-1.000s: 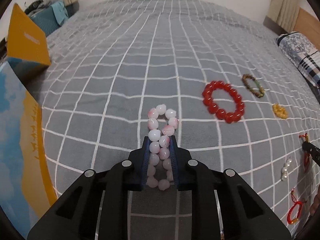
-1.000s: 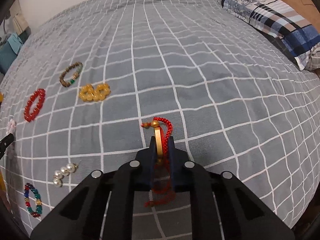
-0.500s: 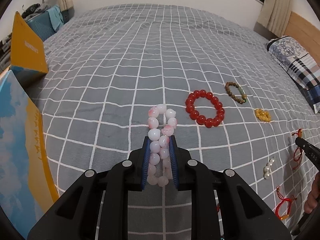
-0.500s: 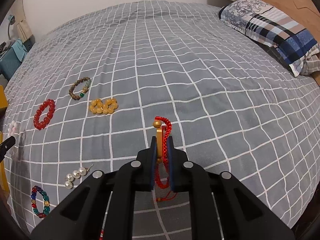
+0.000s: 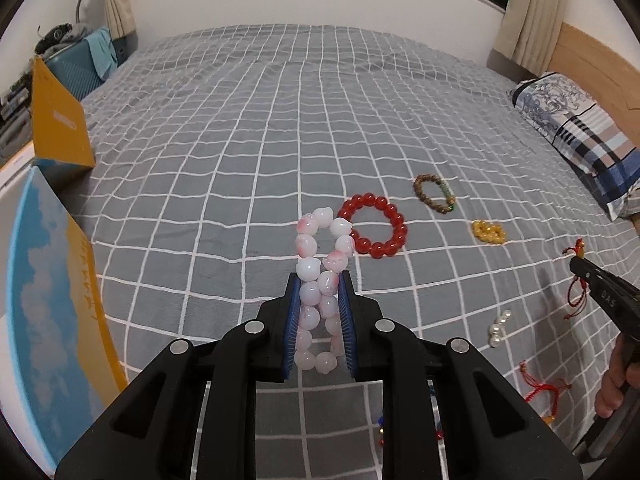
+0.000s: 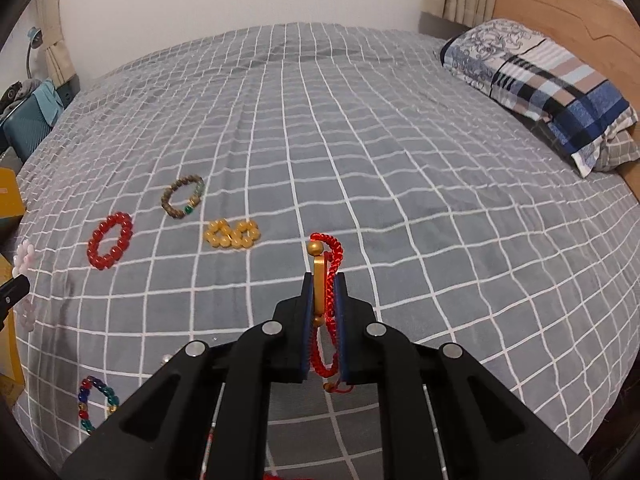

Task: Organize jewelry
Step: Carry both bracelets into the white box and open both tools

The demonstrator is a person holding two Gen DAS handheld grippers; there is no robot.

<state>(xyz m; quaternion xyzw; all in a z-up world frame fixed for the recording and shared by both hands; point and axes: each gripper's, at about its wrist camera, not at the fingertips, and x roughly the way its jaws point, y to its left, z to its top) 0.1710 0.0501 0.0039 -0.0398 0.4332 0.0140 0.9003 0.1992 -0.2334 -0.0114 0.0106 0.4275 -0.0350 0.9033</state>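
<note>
Two pieces lifted: my left claw (image 5: 319, 300) pinches the pink-and-white bead bracelet (image 5: 320, 276), my right claw (image 6: 325, 300) the red cord bracelet (image 6: 326, 280). Red bead bracelet (image 5: 374, 226), brown bead bracelet (image 5: 435, 193), yellow bead cluster (image 5: 488, 232) and pearls (image 5: 498, 328), right of centre on the bedspread (image 5: 240, 160), look unsorted; roughly early stage.

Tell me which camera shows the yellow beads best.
The right wrist view: the yellow beads lie close and sharp there, showing linked loops beside the brown bracelet. In the left wrist view the yellow beads are a small, far-off clump toward the right edge, with their shape hard to read.
</note>
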